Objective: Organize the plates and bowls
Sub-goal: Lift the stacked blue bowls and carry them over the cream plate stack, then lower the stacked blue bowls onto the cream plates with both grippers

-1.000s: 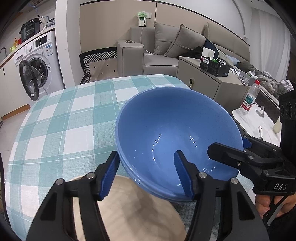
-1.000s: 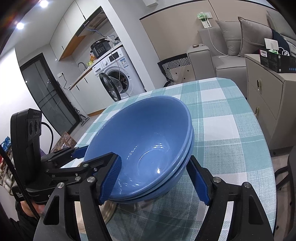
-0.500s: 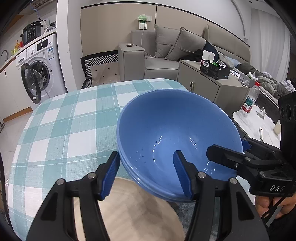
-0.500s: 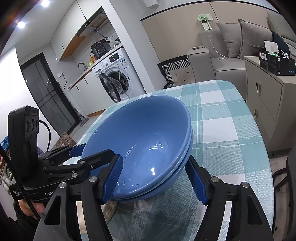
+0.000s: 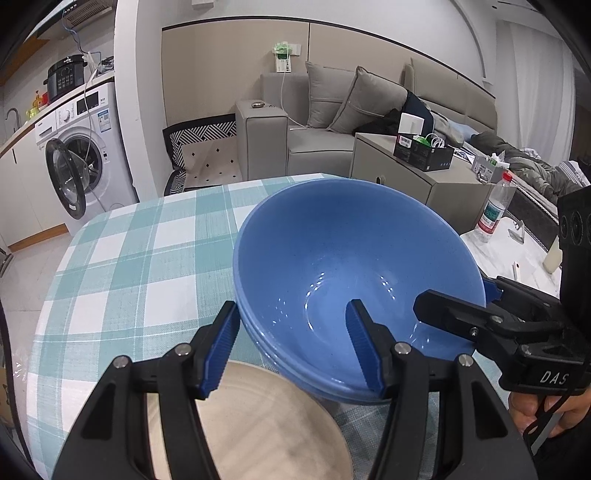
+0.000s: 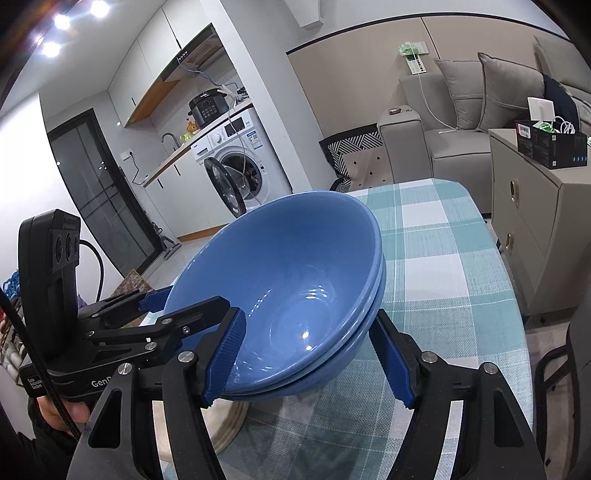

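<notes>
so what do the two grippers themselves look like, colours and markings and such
Both are black plastic frames with silver screws and ribbed blue pads. The left gripper carries white "Gen" lettering, a three-lens black box and a black cable; the right gripper reads "DAS" and has a similar box. The bare hands show no sleeves.

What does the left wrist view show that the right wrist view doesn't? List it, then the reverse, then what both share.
Only the left wrist view shows the water bottle on the white side table, and the beige plate face-on below the left gripper.

Only the right wrist view shows the dark glass door, the range hood and the ceiling lights.

Both show the stacked blue bowls, gripped at the rim by the left gripper and the right gripper, the checked tablecloth, the washing machine and the sofa.
</notes>
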A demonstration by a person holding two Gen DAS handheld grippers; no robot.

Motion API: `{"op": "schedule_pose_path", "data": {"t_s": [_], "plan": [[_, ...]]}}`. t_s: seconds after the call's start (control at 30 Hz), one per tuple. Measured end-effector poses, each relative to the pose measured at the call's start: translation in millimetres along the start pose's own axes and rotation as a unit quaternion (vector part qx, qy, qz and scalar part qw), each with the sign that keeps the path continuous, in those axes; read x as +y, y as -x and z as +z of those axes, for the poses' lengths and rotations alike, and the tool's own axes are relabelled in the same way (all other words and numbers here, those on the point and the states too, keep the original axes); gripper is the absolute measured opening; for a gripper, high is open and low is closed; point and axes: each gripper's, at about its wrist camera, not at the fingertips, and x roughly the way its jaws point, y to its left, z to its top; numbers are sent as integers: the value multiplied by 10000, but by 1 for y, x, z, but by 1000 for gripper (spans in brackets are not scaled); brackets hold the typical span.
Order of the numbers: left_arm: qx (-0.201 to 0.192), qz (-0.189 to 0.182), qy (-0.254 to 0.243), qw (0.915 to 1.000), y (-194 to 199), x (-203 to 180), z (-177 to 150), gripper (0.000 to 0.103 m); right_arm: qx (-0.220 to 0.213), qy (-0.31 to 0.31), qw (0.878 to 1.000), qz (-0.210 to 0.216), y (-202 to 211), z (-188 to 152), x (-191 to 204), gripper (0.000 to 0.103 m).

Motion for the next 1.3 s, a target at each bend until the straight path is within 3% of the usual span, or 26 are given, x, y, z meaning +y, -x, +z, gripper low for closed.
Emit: {"op": "schedule_pose_path", "data": {"t_s": [0.67,1.3], "plan": [[-235,162,53,9996,41,8,1,59,-135,222,9993,281,25,8,31,71],[-269,541,264,9978,73,39,-24,59,108,453,9970,619,4,-2,73,71]]}}
